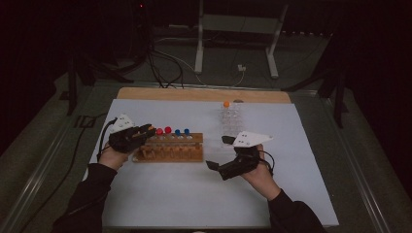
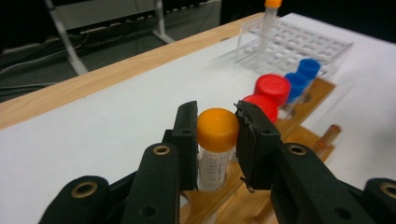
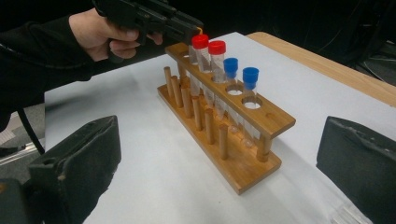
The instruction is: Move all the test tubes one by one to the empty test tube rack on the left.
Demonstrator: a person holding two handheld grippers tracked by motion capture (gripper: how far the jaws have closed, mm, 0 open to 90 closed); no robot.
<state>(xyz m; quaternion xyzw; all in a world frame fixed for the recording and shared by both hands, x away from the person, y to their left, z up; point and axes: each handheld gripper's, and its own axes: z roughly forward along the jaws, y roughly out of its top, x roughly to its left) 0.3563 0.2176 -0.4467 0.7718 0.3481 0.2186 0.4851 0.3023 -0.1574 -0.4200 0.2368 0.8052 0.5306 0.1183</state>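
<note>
Orange-capped tubes [image 2: 217,140] 2, red-capped tubes [image 3: 201,46] 2, blue-capped tubes [image 3: 250,77] 2, wooden rack [image 3: 261,122] 1, clear rack [image 2: 327,46] 1

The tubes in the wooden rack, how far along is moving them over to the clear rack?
Done: one orange-capped tube stands in the clear rack. In hand: the left gripper brackets a second orange-capped tube in the wooden rack. Left, apparently: two red-capped tubes and two blue-capped tubes. The right gripper is open.

Lab: test-tube racks [image 1: 169,151], dark backdrop.
</note>
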